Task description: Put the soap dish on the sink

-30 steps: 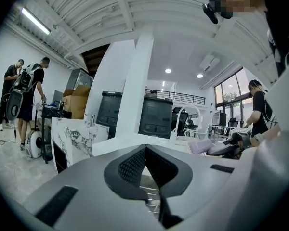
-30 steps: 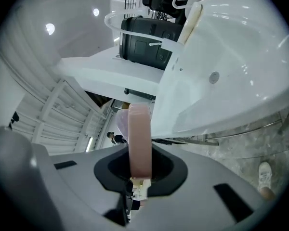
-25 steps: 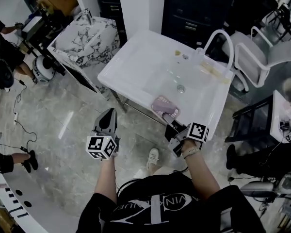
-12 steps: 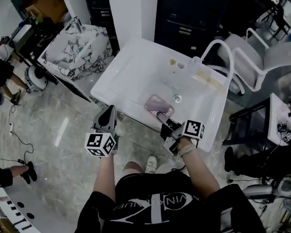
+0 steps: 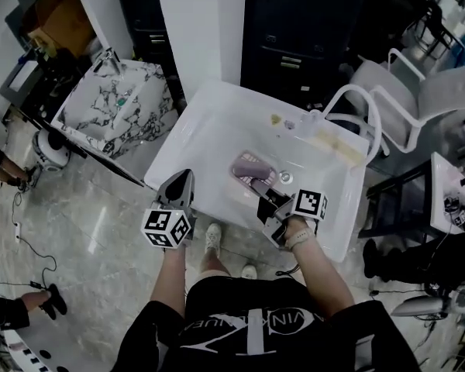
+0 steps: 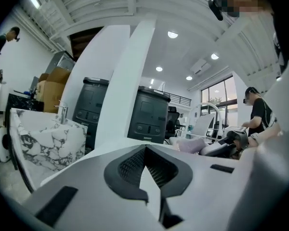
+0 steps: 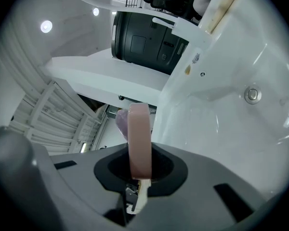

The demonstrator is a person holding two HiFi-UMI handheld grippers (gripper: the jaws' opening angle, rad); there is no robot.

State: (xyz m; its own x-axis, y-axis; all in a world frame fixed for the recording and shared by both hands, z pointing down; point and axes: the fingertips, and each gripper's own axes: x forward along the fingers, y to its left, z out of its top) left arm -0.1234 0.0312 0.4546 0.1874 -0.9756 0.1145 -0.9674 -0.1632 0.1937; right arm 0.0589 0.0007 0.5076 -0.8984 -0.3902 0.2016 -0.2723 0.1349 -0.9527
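Black short-sleeved T-shirt (image 5: 240, 328) with white lettering, pale wristband (image 5: 301, 241) on right wrist, white shoes (image 5: 214, 237), grey left gripper (image 5: 181, 178) and right gripper (image 5: 263, 195), each with white cube (image 5: 167, 229) of black square markers, dark ribbed fingers (image 6: 130, 166).

The white rectangular sink (image 5: 209, 122) is open across its left half; a curved white faucet (image 5: 342, 91) arches over its far right corner.

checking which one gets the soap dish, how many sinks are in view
2. A white sink lies straight ahead, beneath the soap dish held in the right gripper; a marbled sink stands to its left. More may be hidden off frame.
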